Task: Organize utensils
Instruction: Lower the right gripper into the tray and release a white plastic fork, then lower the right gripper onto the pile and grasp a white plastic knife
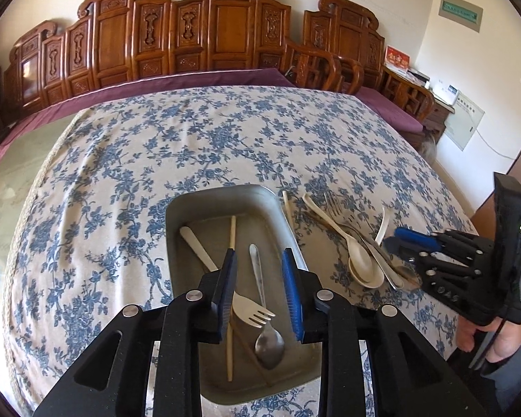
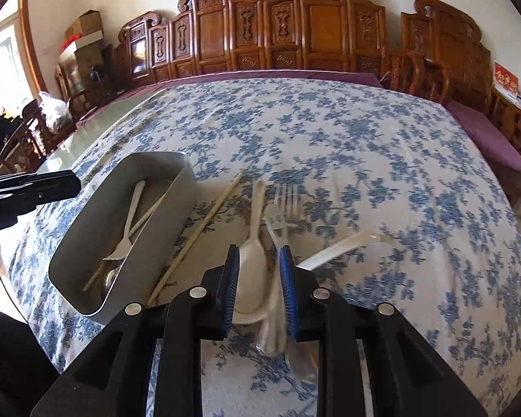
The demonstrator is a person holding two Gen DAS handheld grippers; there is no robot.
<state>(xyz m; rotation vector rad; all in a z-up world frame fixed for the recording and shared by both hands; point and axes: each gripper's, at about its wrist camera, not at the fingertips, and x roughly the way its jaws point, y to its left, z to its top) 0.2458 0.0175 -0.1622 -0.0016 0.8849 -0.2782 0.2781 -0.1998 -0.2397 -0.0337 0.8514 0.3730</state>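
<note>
Your left tool (image 1: 258,292) hangs with its ribbed blue pads spread and empty over the grey metal tray (image 1: 222,198), which holds a pale plastic fork (image 1: 250,309), a steel spoon (image 1: 269,344) and a thin wooden chopstick (image 1: 231,299). Your right tool (image 2: 258,292) sits partly spread around a cream plastic spoon (image 2: 250,264) and a blurred metal utensil; whether it pinches them is unclear. Another chopstick (image 2: 198,232) and a metal fork (image 2: 284,201) lie on the floral-clothed worktop (image 2: 364,160).

I see left black two-finger gripper (image 1: 258,295): blue ribbed pads, silver round pivot screws, cut-out linkage arms | right black two-finger gripper (image 2: 258,293): same build | person's hand (image 1: 482,338): grey sleeve, thin black cable beside it
</note>
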